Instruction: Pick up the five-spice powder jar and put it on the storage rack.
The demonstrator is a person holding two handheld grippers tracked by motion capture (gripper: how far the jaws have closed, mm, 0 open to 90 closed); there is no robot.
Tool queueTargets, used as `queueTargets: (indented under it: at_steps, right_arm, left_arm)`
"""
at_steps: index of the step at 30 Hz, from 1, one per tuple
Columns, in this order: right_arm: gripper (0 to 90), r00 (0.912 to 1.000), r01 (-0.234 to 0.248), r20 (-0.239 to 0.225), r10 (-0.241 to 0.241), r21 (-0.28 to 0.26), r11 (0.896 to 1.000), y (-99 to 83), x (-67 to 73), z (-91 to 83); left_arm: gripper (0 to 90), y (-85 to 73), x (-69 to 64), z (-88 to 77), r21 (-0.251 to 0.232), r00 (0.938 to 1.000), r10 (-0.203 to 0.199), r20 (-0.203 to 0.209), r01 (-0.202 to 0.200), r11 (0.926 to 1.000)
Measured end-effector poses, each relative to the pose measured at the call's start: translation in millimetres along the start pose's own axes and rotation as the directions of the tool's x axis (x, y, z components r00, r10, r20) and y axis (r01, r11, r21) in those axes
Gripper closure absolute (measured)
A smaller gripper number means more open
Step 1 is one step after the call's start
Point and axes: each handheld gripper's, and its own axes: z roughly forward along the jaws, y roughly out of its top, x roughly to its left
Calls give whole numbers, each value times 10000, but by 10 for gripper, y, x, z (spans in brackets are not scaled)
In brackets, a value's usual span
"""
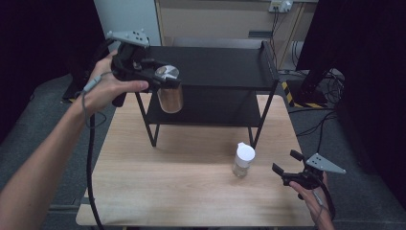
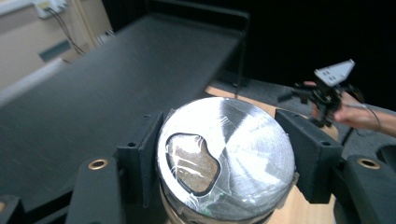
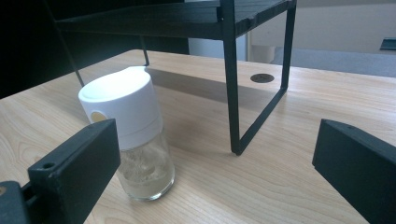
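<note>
A foil-lidded jar [image 1: 169, 90] of brown powder is clamped in the left gripper [image 1: 165, 82] and held in the air at the black shelf's [image 1: 225, 67] upper tier. The right gripper [image 1: 287, 168] is held with jaws spread beside a white-capped shaker [image 1: 243, 159] on the wooden table [image 1: 191, 191].

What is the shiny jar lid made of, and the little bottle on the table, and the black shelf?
The jar lid looks like brushed metal: silvery, with streaks of reflected light, under what seems a clear film. The little bottle seems clear glass or plastic, since powder shows through, with a smooth white plastic-looking cap. The black shelf looks like matt painted metal, with thin straight legs.
</note>
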Motion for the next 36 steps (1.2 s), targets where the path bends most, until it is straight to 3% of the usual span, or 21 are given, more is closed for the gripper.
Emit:
queueTargets:
  at_steps: [9, 20, 26, 32, 36]
  right_arm:
    - [13, 10000, -34, -8, 34, -29, 10000, -8, -12, -6]
    - [13, 10000, -94, -3, 94, 28, 10000, -19, -30, 2]
    - [13, 9999, -155, 44, 154, 94, 9998, -27, -46, 16]
    - [13, 9997, -237, 105, 237, 63, 9997, -39, -64, 12]
    - [13, 9995, -287, 128, 285, 148, 9995, -46, -77, 24]
  left_arm:
    - [342, 332, 150, 39, 101, 9979, -201, -613, 208, 9997]
    - [343, 359, 381, 192, -197, 9912, -783, -1063, 767, 9969]
    - [343, 352, 514, 307, -186, 9835, -1035, -1482, 1019, 9946]
    - [343, 346, 681, 412, -126, 9695, -1375, -2030, 1379, 9904]
    - [343, 341, 741, 451, -106, 9647, -1503, -2164, 1516, 9884]
